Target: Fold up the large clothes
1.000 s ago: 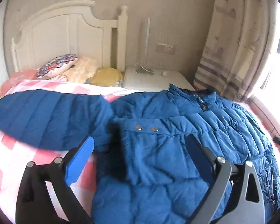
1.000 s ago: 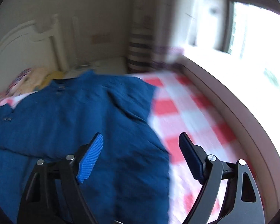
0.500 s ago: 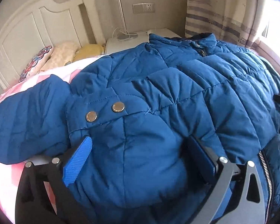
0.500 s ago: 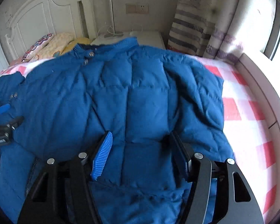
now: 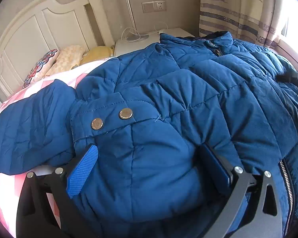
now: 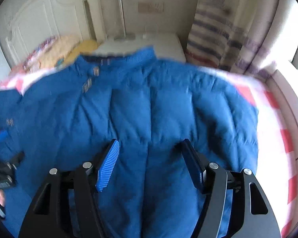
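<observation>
Left wrist view shows the left gripper (image 5: 147,170) pressed down into the blue puffer jacket (image 5: 188,99), jaws apart with a padded bulge filling the gap; whether the pads truly pinch it cannot be told. The right gripper (image 6: 151,164), its jaws opening slightly, straddles a quilted panel near the hem. The jacket lies spread across the pink checked bedspread (image 6: 276,130), collar toward the headboard (image 5: 39,27), probably flattened ready for folding.
</observation>
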{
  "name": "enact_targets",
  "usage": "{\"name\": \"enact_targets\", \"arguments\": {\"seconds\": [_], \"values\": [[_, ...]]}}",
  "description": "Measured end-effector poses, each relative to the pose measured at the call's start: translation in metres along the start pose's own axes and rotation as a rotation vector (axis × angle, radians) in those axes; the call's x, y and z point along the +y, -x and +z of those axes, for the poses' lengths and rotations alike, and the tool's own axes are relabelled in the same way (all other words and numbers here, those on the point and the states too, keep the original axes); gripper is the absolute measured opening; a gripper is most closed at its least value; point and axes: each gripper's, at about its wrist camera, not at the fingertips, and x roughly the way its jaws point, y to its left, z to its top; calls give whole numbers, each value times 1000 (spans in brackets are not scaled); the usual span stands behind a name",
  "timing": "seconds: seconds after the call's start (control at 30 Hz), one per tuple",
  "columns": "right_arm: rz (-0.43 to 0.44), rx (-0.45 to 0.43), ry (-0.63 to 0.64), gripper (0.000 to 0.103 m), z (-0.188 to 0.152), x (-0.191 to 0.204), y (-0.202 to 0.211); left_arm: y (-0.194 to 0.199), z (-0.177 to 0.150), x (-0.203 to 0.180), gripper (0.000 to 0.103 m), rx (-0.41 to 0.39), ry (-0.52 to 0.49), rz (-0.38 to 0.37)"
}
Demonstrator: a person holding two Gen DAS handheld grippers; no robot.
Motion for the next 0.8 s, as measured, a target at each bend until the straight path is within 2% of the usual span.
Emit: {"name": "enact_targets", "arguments": {"seconds": [0.1, 0.13, 0.27, 0.47, 0.57, 0.6, 0.67, 0.73, 0.8], "values": [[-50, -85, 33, 65, 24, 0, 2, 0, 0, 0, 101, 0, 0, -1], [-58, -86, 37, 65, 31, -1, -4, 0, 0, 0, 101, 0, 1, -2], [-89, 16, 18, 65, 38, -9, -49, 0, 0, 0, 101, 0, 0, -2], [-75, -2, -14, 66, 39, -13, -43, 0, 0, 1, 101, 0, 2, -3], [-150, -63, -84, 70, 45, -36, -35, 0, 0, 1, 101, 0, 2, -2], [-179, -65, -114, 74, 45, -45, -37, 0, 0, 1, 101, 0, 2, -2], [-184, 7, -155, 76, 41, -60, -58, 0, 0, 1, 101, 0, 2, -3], [-162, 12, -171, 77, 39, -64, -63, 0, 0, 1, 101, 0, 2, -2], [-182, 24, -158, 77, 40, -61, -59, 0, 0, 1, 101, 0, 3, -3]]}}
